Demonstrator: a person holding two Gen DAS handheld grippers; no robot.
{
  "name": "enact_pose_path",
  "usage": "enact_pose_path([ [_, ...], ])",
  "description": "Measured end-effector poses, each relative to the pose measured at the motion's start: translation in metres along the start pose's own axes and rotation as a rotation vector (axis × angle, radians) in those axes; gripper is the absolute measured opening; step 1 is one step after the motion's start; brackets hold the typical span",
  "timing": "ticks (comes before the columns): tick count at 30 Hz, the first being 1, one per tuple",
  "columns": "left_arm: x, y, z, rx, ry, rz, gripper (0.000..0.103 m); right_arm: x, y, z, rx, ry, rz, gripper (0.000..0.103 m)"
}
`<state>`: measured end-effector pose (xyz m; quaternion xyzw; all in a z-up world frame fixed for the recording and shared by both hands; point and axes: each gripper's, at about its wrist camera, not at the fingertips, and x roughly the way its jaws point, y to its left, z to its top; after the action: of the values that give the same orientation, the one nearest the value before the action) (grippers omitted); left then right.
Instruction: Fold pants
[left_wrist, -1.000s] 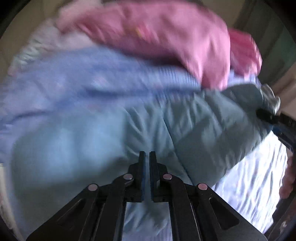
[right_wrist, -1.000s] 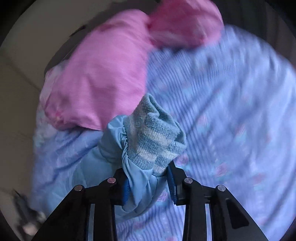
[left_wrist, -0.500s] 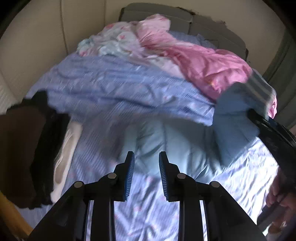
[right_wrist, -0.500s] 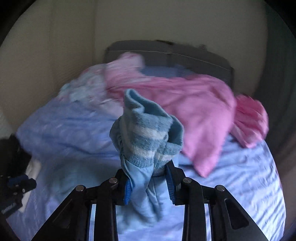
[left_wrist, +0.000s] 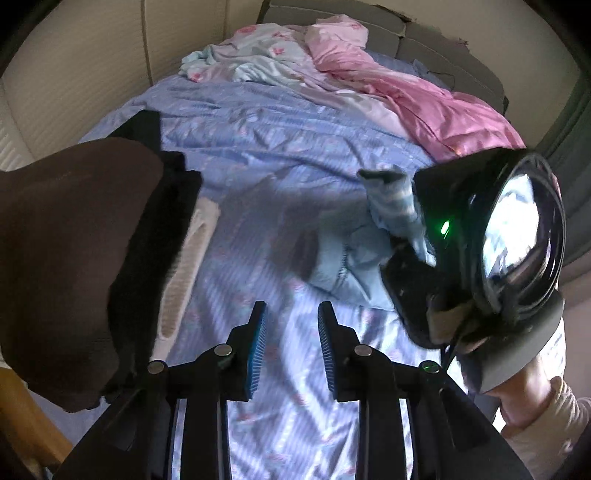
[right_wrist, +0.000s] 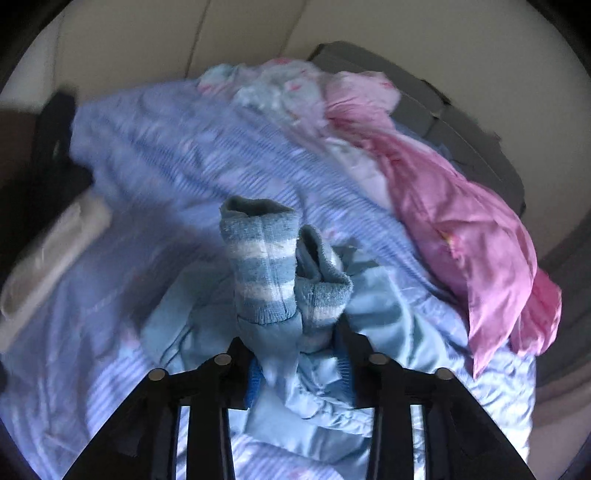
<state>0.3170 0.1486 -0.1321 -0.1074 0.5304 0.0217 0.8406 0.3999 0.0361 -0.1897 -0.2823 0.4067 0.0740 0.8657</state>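
The right gripper (right_wrist: 299, 363) clamps the light-blue pants (right_wrist: 373, 332) at their striped knit cuffs (right_wrist: 258, 266), which point up-frame; the rest trails down onto the striped blue bedsheet (right_wrist: 155, 147). The left gripper (left_wrist: 290, 332) gapes empty. A pink quilt (left_wrist: 424, 107) lies upper right, a grey headboard (left_wrist: 436, 40) beyond.

cream walls (left_wrist: 92, 55), grey headboard (left_wrist: 424, 40), bed in striped blue sheet (left_wrist: 258, 122)

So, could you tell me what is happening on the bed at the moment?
A person is folding light blue pants on the striped bedsheet. The right gripper has its jaws shut on the striped knit cuffs, holding them up, while the rest lies bunched. The left gripper hovers open and empty over the sheet.
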Motion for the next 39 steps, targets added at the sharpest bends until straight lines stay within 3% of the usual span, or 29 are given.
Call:
enact_pose_path([
  [1,-0.001,0.004,0.000,-0.001,-0.001,0.000,0.031,-0.002,0.005,-0.001,-0.017,0.001,-0.001,0.047],
  [3,-0.006,0.009,0.000,-0.001,-0.008,0.001,0.038,-0.006,0.015,-0.002,-0.038,-0.002,0.039,0.066],
  [4,-0.009,0.011,0.001,-0.003,-0.012,0.005,0.039,-0.009,0.018,-0.001,-0.033,-0.013,0.081,0.070],
  [7,-0.023,0.017,0.005,-0.020,-0.043,0.012,0.042,-0.023,0.026,0.000,-0.035,-0.029,0.182,0.072],
  [11,-0.044,0.014,0.011,0.009,-0.100,-0.003,0.059,-0.063,0.014,0.001,0.035,-0.087,0.307,0.071],
  [14,-0.051,0.004,0.018,0.026,-0.122,-0.038,0.068,-0.096,-0.020,-0.010,0.134,-0.153,0.291,0.073],
  [17,-0.050,-0.014,0.025,0.030,-0.135,-0.097,0.077,-0.115,-0.073,-0.029,0.299,-0.190,0.208,0.093],
  [19,-0.044,-0.030,0.031,0.028,-0.133,-0.154,0.080,-0.116,-0.117,-0.045,0.428,-0.191,0.157,0.093],
  [23,-0.024,-0.069,0.046,0.035,-0.135,-0.204,0.087,-0.080,-0.191,-0.078,0.637,-0.104,0.112,0.094],
  [26,-0.002,-0.097,0.052,0.036,-0.111,-0.189,0.088,-0.039,-0.228,-0.104,0.781,-0.050,0.143,0.094],
  [29,0.023,-0.113,0.054,0.011,-0.071,-0.152,0.088,0.011,-0.249,-0.127,0.943,0.021,0.240,0.094],
  [32,0.042,-0.115,0.053,-0.045,-0.024,-0.148,0.088,0.050,-0.247,-0.144,1.044,0.099,0.332,0.093],
  [34,0.048,-0.110,0.051,-0.090,-0.018,-0.148,0.088,0.064,-0.234,-0.148,1.037,0.118,0.414,0.093],
  [39,0.057,-0.097,0.050,-0.136,-0.001,-0.135,0.088,0.082,-0.212,-0.155,1.087,0.167,0.491,0.093],
])
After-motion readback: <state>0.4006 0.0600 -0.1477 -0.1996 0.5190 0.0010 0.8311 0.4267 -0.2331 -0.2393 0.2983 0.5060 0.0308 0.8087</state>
